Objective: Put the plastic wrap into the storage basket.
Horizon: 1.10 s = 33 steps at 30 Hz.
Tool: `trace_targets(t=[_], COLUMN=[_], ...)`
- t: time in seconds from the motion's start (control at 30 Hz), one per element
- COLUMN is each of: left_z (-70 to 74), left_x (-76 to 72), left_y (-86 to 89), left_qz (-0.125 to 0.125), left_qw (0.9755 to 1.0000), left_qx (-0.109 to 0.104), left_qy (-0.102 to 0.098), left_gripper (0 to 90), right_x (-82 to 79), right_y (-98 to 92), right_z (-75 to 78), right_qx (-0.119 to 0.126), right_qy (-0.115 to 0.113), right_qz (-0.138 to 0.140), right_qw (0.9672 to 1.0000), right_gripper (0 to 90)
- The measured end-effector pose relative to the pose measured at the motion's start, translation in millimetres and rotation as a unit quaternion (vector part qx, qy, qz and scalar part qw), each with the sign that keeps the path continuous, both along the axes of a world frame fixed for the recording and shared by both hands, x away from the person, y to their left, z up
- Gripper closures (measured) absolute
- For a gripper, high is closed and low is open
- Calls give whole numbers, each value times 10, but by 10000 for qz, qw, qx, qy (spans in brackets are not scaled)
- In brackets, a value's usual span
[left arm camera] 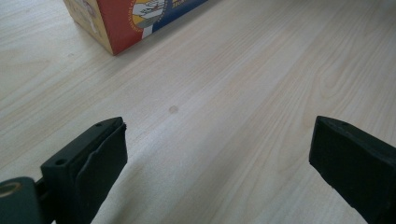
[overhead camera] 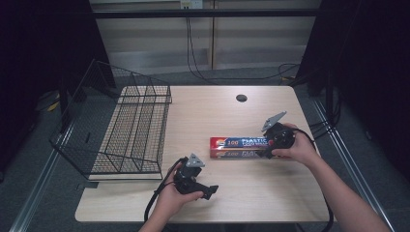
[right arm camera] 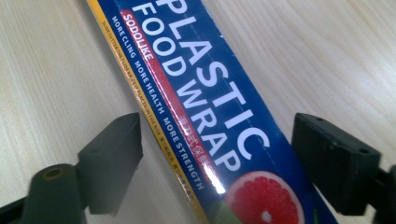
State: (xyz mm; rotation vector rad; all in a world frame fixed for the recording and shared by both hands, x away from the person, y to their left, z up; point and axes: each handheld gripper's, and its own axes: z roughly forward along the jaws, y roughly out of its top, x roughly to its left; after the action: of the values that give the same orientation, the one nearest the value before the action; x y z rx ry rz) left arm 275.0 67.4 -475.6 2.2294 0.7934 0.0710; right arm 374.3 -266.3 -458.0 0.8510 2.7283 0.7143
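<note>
While straddling the plastic wrap box [right arm camera: 219,116], right gripper [right arm camera: 217,154] fingers [right arm camera: 109,158] apart.

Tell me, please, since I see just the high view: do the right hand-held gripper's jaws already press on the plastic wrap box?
Observer: Not yet; in the right gripper view the box lies between the right hand-held gripper's jaws, with gaps on both sides.
Operator: What is printed on top?
Observer: "PLASTIC FOOD WRAP", beside a grapefruit picture.
Operator: And the left one?
Observer: The left hand-held gripper is open over bare table.
</note>
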Motion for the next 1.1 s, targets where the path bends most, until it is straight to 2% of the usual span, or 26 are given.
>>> trace_targets(t=[0.1, 0.13, 0.37, 0.5, 0.57, 0.6, 0.8, 0.97, 1.03, 1.1], left_z=[0, 0, -8, -5, -6, -5, -13, -17, -3, -14], left_x=[-2, -3, -10, -9, -10, -11, -10, -6, -4, -7], left_y=[-1, -1, -18, -21, -22, -18, -14, -17, -11, -15], left_qz=[-3, -2, 24, -26, -26, -43, 4, -4, -61, -26], left_qw=[10000, 10000, 10000, 10000, 10000, 10000, 10000, 10000, 9999, 10000], left_qx=[1, -3, -44, 1, -2, 15, -47, -24, 73, 34], left_qy=[0, 4, 34, 32, 31, 33, 31, 32, 71, 46], left_gripper=[42, 42, 42, 43, 43, 43, 43, 43, 43, 43], right_x=[-2, -16, -80, -114, -115, -115, -115, -121, -128, -128], right_y=[-13, -25, -28, 6, 13, 11, -19, -23, -20, -22], right_z=[8, 23, 61, 83, 83, 84, 74, 54, 48, 50], right_qx=[33, 60, 3, -38, -84, -79, -79, -143, -144, -150], right_qy=[25, 159, 358, 632, 673, 789, 796, 720, 738, 756], right_qz=[7, -30, 89, -77, -51, -24, 59, 141, 113, 132], right_qw=[10000, 9999, 9993, 9980, 9977, 9968, 9968, 9972, 9971, 9969], right_gripper=[206, 221, 272, 279, 287, 297, 299, 300, 306, 317])
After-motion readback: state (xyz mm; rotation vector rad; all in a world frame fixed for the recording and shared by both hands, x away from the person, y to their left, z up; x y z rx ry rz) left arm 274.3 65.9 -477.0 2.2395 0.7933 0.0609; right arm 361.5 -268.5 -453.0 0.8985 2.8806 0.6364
